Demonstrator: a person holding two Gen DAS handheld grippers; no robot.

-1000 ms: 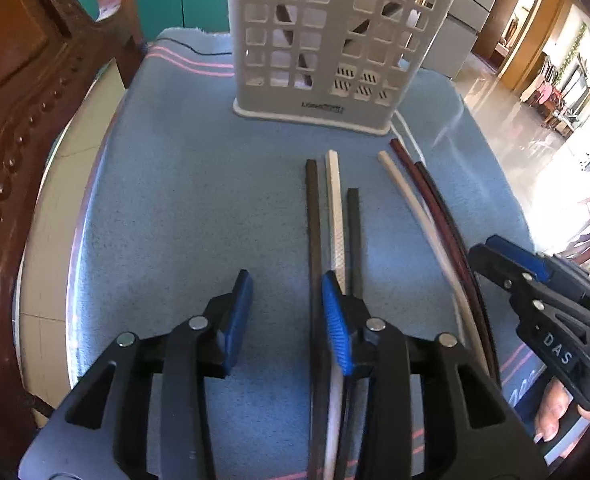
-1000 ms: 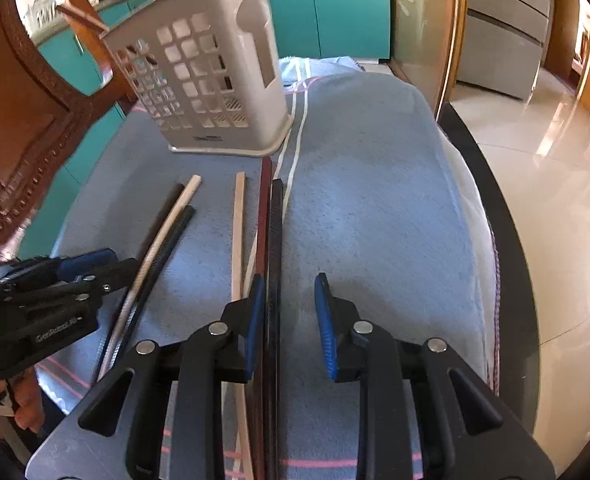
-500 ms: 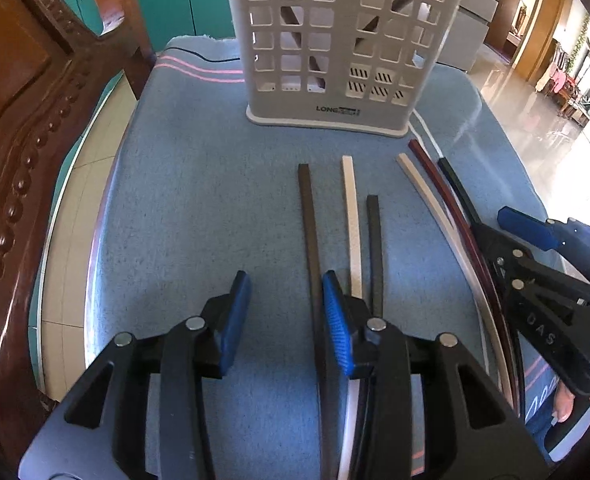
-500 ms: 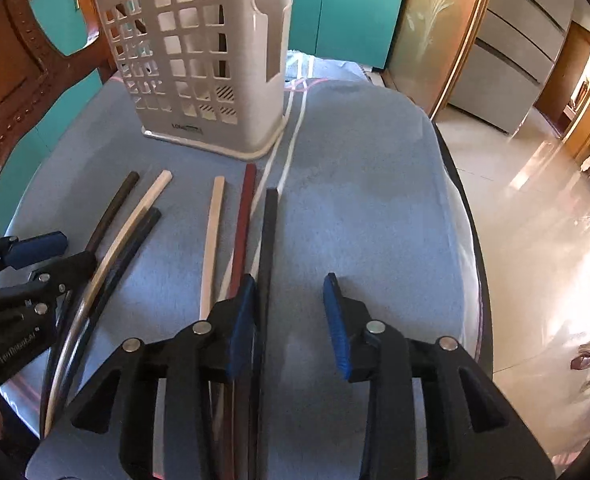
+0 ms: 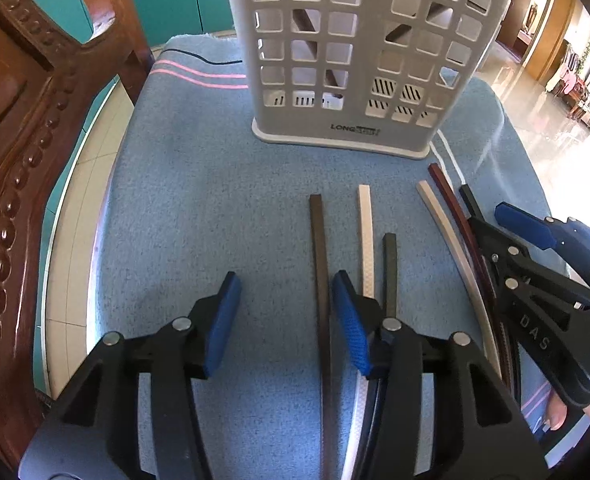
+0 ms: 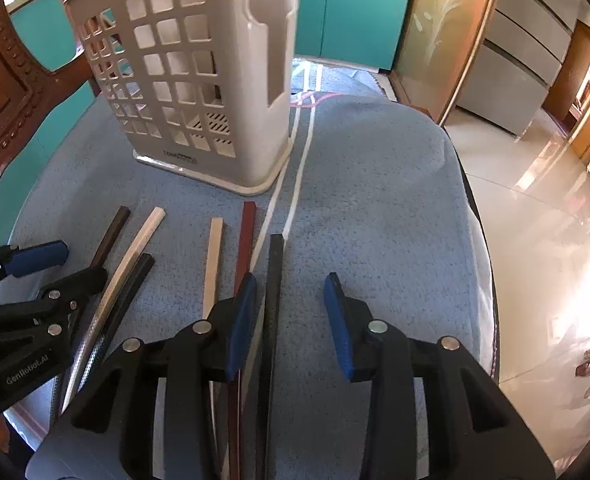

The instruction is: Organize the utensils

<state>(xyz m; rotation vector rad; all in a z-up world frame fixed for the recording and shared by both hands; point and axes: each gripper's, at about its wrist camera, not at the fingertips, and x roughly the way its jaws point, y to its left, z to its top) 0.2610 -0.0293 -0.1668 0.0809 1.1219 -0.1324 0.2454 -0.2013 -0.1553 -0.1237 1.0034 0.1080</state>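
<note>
Both tongs pulled back along the sticks over the last second, holder [image 5: 359,60] now farther ahead. Left gripper [image 5: 287,316] released, dark brown chopstick [image 5: 320,280] between its pads. Right gripper [image 6: 289,320] released, straddling black chopstick [image 6: 274,280]. Likely lining up two grasps; nothing lifted yet.

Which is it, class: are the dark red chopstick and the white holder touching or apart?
Apart. The right wrist view shows blue cloth between the tip of the dark red chopstick and the base of the white holder.
</note>
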